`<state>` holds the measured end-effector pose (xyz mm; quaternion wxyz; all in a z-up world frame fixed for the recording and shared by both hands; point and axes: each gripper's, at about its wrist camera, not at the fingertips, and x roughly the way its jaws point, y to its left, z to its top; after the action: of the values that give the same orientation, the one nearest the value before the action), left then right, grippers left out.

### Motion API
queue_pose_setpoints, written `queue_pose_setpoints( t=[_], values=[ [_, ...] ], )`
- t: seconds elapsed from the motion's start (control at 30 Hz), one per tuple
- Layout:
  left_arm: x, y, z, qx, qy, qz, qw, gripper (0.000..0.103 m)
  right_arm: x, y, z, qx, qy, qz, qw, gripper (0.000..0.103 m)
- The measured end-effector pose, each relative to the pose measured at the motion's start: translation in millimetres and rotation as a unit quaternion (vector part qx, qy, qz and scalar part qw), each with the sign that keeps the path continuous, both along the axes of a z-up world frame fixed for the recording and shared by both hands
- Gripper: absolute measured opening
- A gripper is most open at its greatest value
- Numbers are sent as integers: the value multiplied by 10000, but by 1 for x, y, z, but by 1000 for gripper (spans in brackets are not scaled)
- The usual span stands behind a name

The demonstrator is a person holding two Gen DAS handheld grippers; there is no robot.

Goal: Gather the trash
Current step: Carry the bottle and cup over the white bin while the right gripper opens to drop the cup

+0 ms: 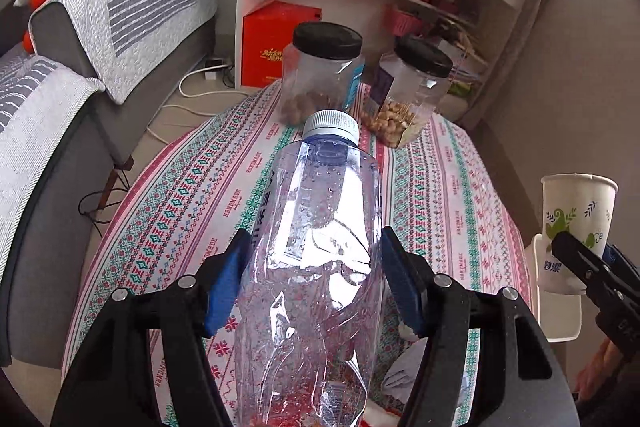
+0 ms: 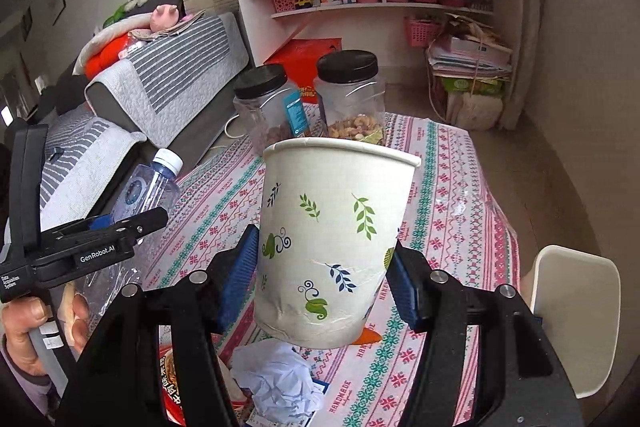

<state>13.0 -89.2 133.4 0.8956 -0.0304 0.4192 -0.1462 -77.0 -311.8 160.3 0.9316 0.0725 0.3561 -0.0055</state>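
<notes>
— Left wrist view first: our left gripper sits low in the frame, its blue pads pinching a clear plastic bottle by the sides. What do we see of the bottle?

— It is crumpled, with droplets inside, and its white cap points up toward the centre of the frame. We hold it above the patterned tablecloth, off the table.

— And past it?

— Two clear jars with black lids stand near the far edge of the table: the left jar and the right jar, both with nuts at the bottom. At the right edge of the frame we see the paper cup in the other gripper.

— Right wrist view, then. Our right gripper is closed on that paper cup, pads pressed against its lower wall.

— The cup is white with green and blue leaf prints, upright, tilted slightly, mouth toward the top of the frame. It too hangs above the tablecloth.

— Below it?

— A crumpled white tissue lies on the cloth at the bottom centre, just beside a red printed wrapper in the lower left. A white chair stands at the right edge, beside the table.

— And on the left side of the frame?

— The left gripper with the bottle, and the hand holding its handle.
</notes>
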Motion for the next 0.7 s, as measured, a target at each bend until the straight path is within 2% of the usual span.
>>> queue_pose_setpoints(
  t=[0.27,0.7],
  values=[
    [-19,-21,13,-126,-375,-46,9992,64,-22,-28,12,-146,-236,-302,9992,58],
    [-42,-65,19,-216,-474,-374,9979,64,-54,-76,25,-179,-458,-846,9952,58]
  ],
)
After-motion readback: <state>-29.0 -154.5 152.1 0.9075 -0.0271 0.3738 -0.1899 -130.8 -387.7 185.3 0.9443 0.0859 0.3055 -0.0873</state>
